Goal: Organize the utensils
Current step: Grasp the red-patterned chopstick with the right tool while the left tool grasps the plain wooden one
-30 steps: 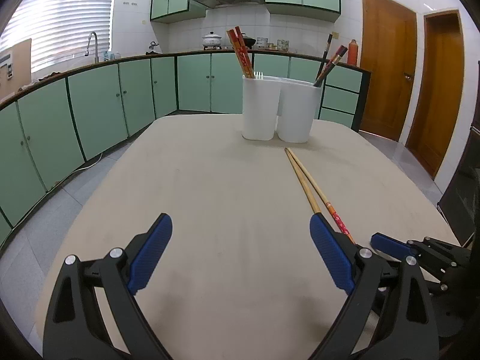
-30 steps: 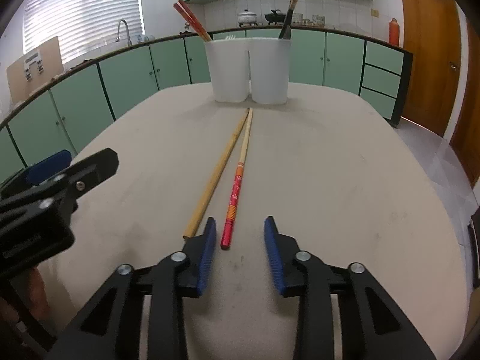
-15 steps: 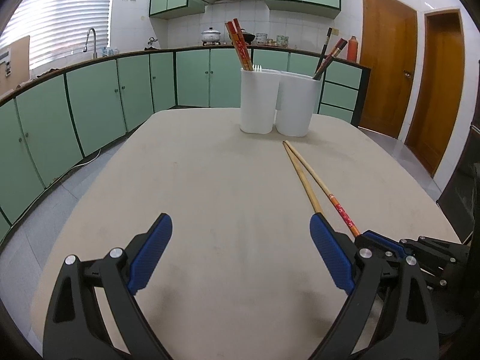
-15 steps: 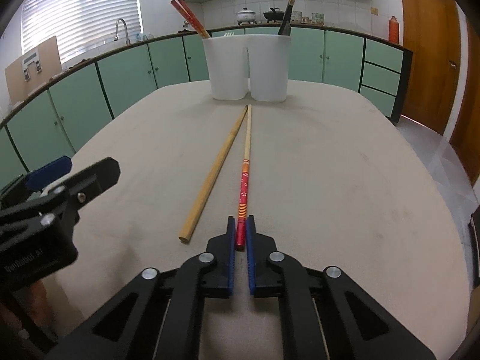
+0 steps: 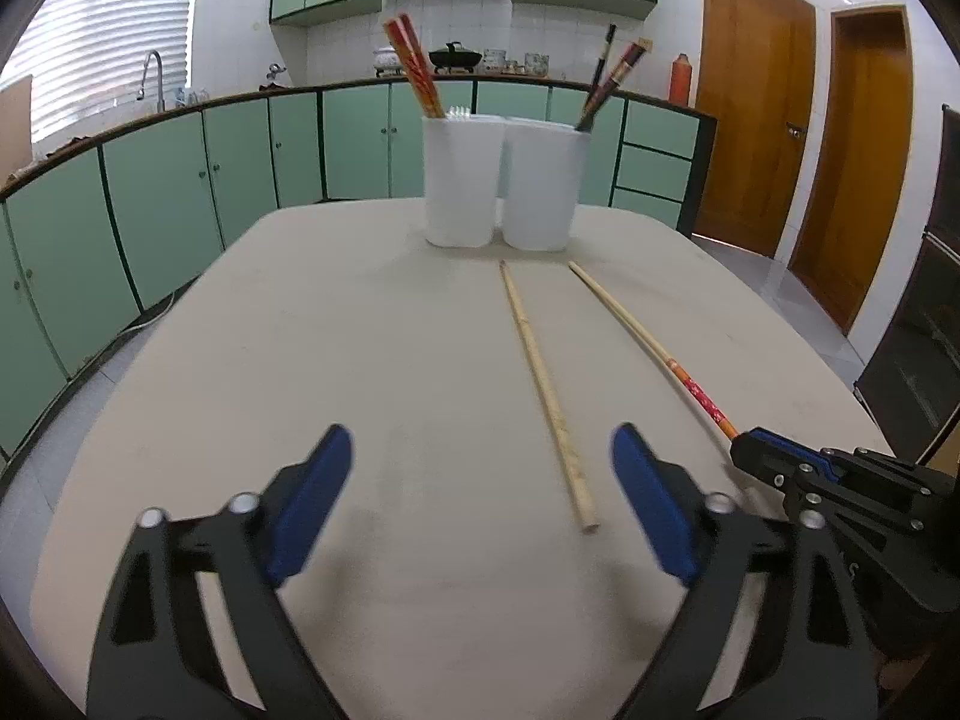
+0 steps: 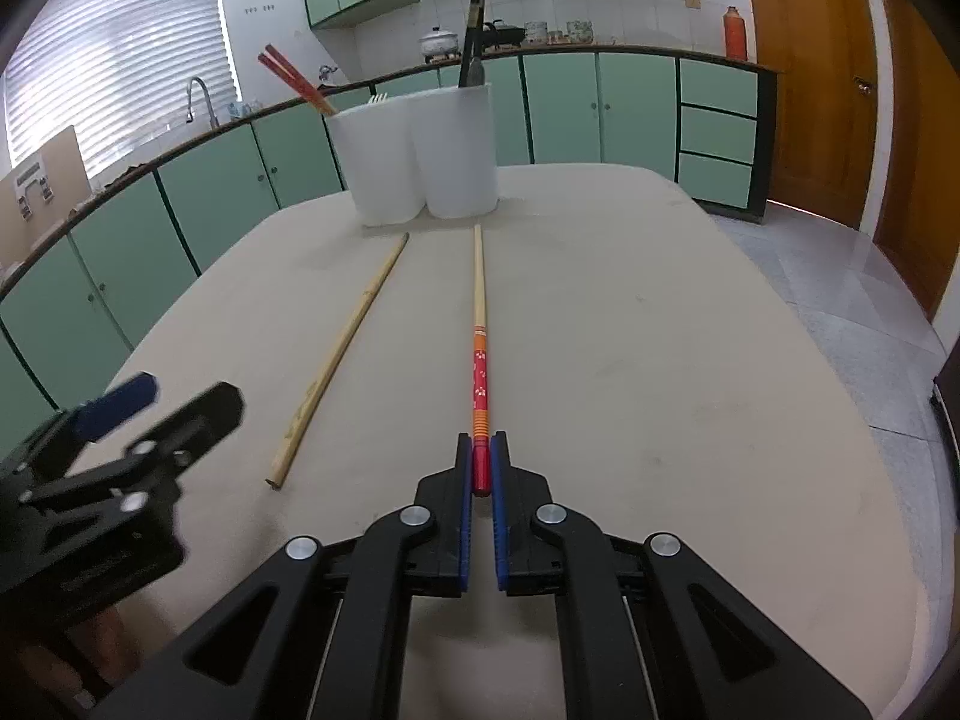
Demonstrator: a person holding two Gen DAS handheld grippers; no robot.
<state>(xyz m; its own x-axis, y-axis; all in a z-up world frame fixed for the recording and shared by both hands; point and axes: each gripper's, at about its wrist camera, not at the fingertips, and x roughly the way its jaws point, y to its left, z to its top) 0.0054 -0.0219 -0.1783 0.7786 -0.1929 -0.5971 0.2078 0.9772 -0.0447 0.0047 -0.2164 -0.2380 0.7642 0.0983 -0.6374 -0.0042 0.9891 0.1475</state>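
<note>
My right gripper (image 6: 480, 450) is shut on the red end of a red-handled chopstick (image 6: 478, 324), which points toward the white holder (image 6: 420, 162). The chopstick (image 5: 654, 354) and my right gripper (image 5: 744, 450) also show in the left wrist view. A plain bamboo chopstick (image 6: 342, 354) lies on the table to its left; in the left wrist view it (image 5: 543, 384) lies ahead, nearer the right finger. My left gripper (image 5: 480, 480) is open and empty above the table. The two-cup white holder (image 5: 504, 180) holds red chopsticks (image 5: 414, 66) and dark utensils (image 5: 609, 78).
The beige table (image 5: 360, 360) has rounded edges; floor drops off on both sides. Green cabinets (image 5: 180, 192) run behind and to the left. Wooden doors (image 5: 756, 138) stand at the right. My left gripper (image 6: 108, 438) is at the left in the right wrist view.
My right gripper closed on the red-handled chopstick and swung it apart from the bamboo one. My left gripper moved right, bringing the bamboo chopstick between its open fingers' line.
</note>
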